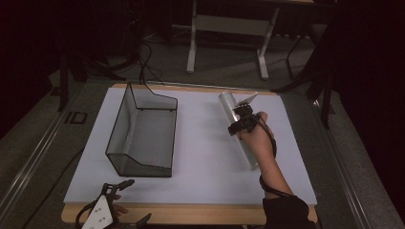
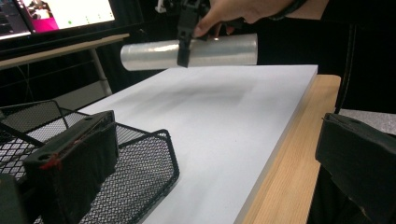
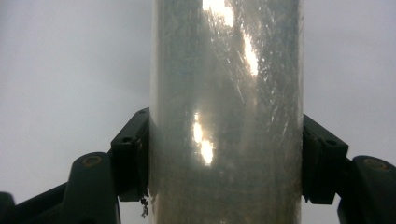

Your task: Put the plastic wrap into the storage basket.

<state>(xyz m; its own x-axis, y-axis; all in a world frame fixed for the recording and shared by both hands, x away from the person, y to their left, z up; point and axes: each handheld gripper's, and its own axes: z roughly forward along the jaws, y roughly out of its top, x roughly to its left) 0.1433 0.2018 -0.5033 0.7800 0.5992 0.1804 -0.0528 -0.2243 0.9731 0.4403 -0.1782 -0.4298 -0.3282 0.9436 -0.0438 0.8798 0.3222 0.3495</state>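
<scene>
A long roll of clear plastic film (image 1: 249, 153) hangs tilted above the white board (image 1: 200, 162), with a faint shadow under it in the left gripper view. My right gripper (image 1: 241, 121) is shut across the roll's middle. In the right gripper view both black pads press on the sides of the roll (image 3: 226, 93). In the left gripper view the roll (image 2: 149, 55) floats level above the board, held by the right gripper (image 2: 183, 46) and the hand above it. My left gripper (image 1: 134, 201) rests at the table's near left edge, jaws wide apart (image 2: 215, 168) with nothing between them.
A black wire mesh basket (image 1: 119, 124) stands on the left half of the board, close in front of the left gripper (image 2: 149, 163). The wooden table edge (image 1: 191, 213) runs along the front. A lit monitor (image 2: 60, 14) and another table's legs (image 1: 191, 47) stand beyond.
</scene>
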